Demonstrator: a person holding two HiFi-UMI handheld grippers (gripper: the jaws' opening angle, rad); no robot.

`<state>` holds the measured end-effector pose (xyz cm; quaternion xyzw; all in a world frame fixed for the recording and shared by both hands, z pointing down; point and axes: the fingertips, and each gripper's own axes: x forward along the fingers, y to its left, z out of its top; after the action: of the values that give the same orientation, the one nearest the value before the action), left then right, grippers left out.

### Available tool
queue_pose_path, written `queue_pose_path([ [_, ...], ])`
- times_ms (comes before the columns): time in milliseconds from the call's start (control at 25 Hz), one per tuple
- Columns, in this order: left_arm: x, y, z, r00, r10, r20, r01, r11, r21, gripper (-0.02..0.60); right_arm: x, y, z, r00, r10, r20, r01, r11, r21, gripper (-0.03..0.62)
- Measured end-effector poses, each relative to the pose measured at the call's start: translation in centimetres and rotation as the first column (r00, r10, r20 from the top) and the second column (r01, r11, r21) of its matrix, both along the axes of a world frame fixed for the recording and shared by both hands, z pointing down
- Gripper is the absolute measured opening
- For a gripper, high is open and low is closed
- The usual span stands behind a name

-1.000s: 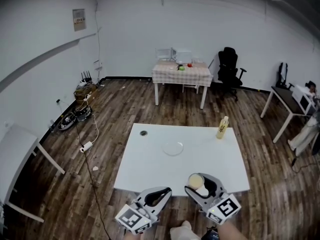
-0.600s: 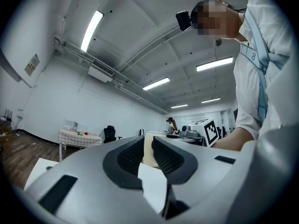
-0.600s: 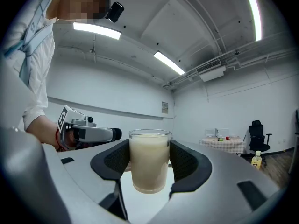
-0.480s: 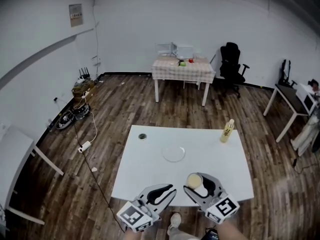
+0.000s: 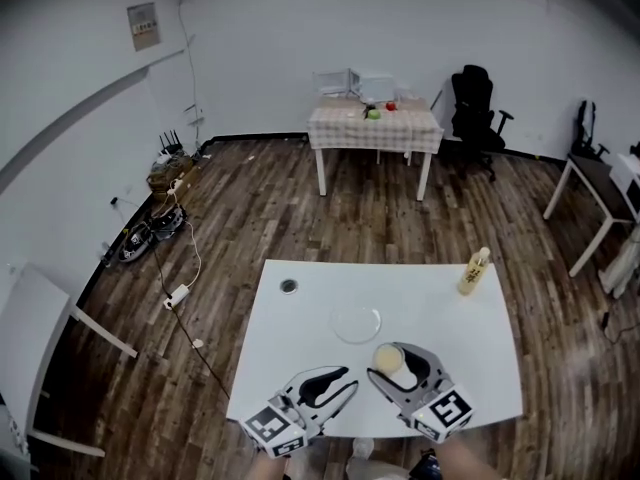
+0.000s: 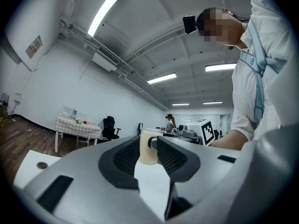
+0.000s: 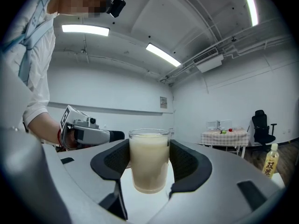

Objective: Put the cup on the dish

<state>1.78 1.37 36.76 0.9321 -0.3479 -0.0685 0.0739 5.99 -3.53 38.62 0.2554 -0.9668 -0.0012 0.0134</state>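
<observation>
glass cup up, dish just ahead

the right gripper [image 5: 393, 360] squeezes the cup [image 7: 149, 160] in its fingers. the cup is clear and round, full of creamy drink, and stands straight above the white counter [image 5: 300, 348]. the flat, see-through dish [image 5: 357, 323] lies just ahead, a bit left. the left gripper [image 5: 335, 383] holds nothing; its fingers show a thin gap.

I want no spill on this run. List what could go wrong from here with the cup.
1. The cup in the right gripper is filled nearly to its rim with a pale liquid; a tilt or jolt would likely slop it over.
2. The dish is clear and faint against the white table, so the cup might come down on its rim or off it and tip.
</observation>
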Motion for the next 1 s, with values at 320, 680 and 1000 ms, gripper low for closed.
queue_pose_path([
  [320, -0.6, -5.0, 1.2, 1.000, -0.007, -0.011, 0.007, 1.000, -0.023, 0.104, -1.1, -4.6, 1.5, 1.000, -0.007, 0.006, 0.008, 1.000, -0.029, 0.273],
  [680, -1.8, -7.5, 1.8, 0.999, 0.050, -0.018, -0.050, 0.998, -0.022, 0.104, -2.6, -7.0, 2.5, 0.999, 0.044, -0.008, -0.045, 0.998, -0.045, 0.273],
  [1000, -4.0, -9.2, 1.0, 0.990, 0.130, -0.046, -0.130, 0.992, -0.001, 0.104, -3.8, -8.2, 1.6, 0.991, 0.130, -0.015, -0.131, 0.990, -0.050, 0.273],
])
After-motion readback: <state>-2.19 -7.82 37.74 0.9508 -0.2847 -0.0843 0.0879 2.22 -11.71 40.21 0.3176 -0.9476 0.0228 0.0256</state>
